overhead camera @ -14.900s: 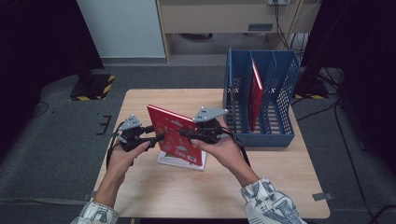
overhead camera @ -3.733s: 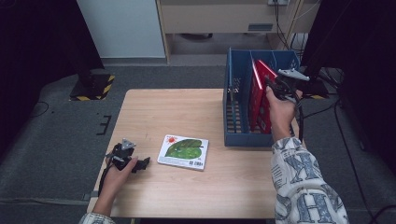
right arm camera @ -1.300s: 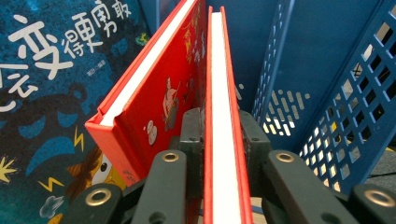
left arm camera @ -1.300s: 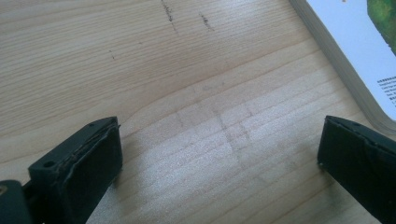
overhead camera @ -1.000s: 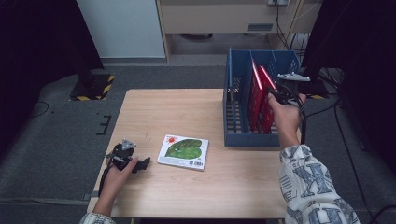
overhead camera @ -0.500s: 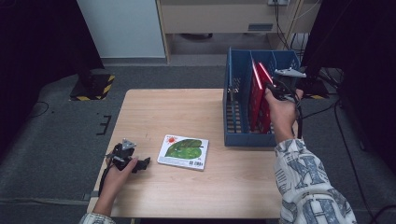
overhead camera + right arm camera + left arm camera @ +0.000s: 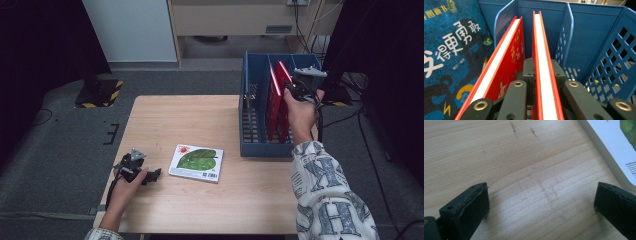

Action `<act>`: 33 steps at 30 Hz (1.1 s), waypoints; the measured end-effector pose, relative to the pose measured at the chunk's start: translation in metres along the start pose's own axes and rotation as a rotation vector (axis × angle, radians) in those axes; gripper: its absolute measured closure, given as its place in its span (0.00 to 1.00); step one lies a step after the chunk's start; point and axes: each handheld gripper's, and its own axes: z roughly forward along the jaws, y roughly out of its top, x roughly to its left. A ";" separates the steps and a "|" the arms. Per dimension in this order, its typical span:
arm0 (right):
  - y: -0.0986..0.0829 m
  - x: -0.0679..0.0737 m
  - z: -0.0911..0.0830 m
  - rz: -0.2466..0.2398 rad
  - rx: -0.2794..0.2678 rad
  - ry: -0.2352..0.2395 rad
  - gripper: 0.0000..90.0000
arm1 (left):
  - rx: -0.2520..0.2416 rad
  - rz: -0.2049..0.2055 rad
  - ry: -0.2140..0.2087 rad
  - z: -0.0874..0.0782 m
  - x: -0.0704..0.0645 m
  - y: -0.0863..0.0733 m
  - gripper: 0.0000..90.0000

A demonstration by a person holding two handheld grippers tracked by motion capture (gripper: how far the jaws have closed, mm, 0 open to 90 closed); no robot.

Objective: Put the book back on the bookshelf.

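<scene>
A red book [image 7: 542, 45] stands upright in a slot of the blue rack [image 7: 250, 125], and my right gripper [image 7: 543, 67] is shut on its top edge, one jaw on each cover. In the high view that right gripper [image 7: 296, 90] is above the rack's far end. A second red book [image 7: 506, 62] leans beside it in the same slot. A white book with a green leaf cover [image 7: 196, 162] lies flat on the table. My left gripper [image 7: 150, 175] rests on the table left of it; in its own view the left gripper [image 7: 541, 212] is open, with bare wood between the jaws and the book's corner [image 7: 616, 150] ahead.
A dark blue book [image 7: 449, 50] stands in the rack's neighbouring slot. The wooden table [image 7: 190, 120] has the rack along its right side. Past the table lie grey floor, a dark stand base with yellow stripes [image 7: 97, 92] and cables at the right.
The red book went from both grippers over the table's middle into the rack, held by the right gripper. The left gripper let go and rests at front left. Over the last second, hardly any movement.
</scene>
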 end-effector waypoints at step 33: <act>-0.007 0.001 0.021 0.029 0.010 0.011 0.87 | 0.000 0.003 -0.003 0.000 0.000 0.001 0.00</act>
